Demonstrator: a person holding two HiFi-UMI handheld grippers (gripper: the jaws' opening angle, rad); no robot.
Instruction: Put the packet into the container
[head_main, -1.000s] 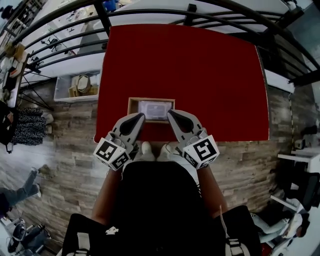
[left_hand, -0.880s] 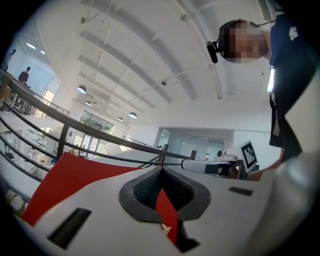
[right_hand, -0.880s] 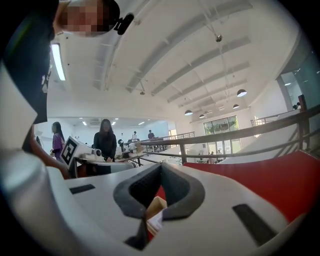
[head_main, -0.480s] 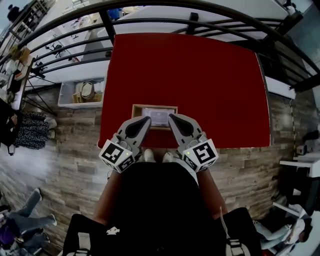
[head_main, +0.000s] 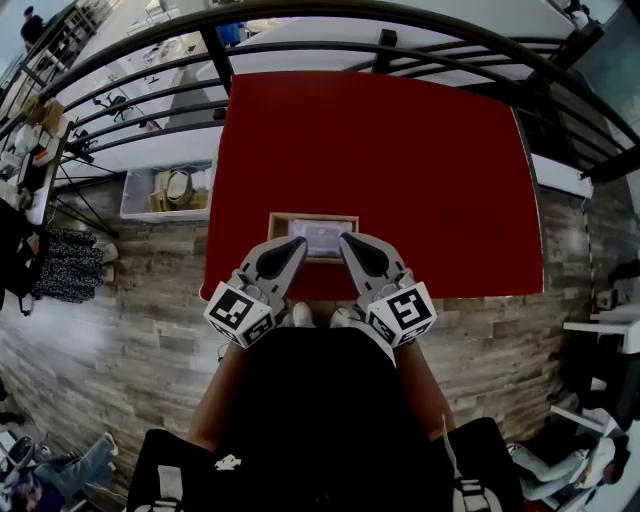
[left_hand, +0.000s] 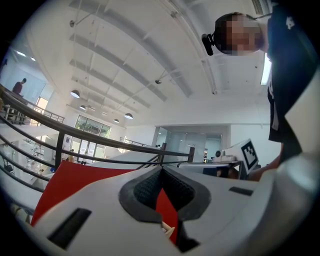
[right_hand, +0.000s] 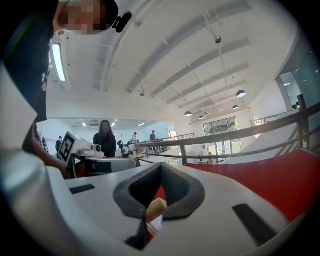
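The packet (head_main: 322, 237) lies flat inside the wooden container (head_main: 276, 222), a shallow open box at the 6 o'clock edge of the red table (head_main: 400, 150), close to the person's body. The pale packet fills most of the box floor.

The left gripper (head_main: 296, 243) sits at about 7 o'clock from the container and the right gripper (head_main: 347, 240) at about 5 o'clock. Both point toward 12 o'clock, and in the head view their tips reach over the container's near rim. Whether they touch it cannot be told from that view.

In the left gripper view, the left gripper (left_hand: 161, 170) is clenched: its tips meet and nothing is held, with only the red table (left_hand: 75, 180) showing through the hollow between the pads. In the right gripper view, the right gripper (right_hand: 160, 166) is likewise clenched and empty. Through its hollow a corner of the container (right_hand: 154, 209) shows with a bit of the white packet (right_hand: 156, 221) beside it, both beyond the jaws and not gripped.

A black railing (head_main: 130, 85) curves around the table from 9 to 12 o'clock. A white bin (head_main: 168, 190) stands on the plank floor (head_main: 130, 290) at 9 o'clock from the table. The right gripper view also shows a standing person (right_hand: 105, 137) well away at a desk
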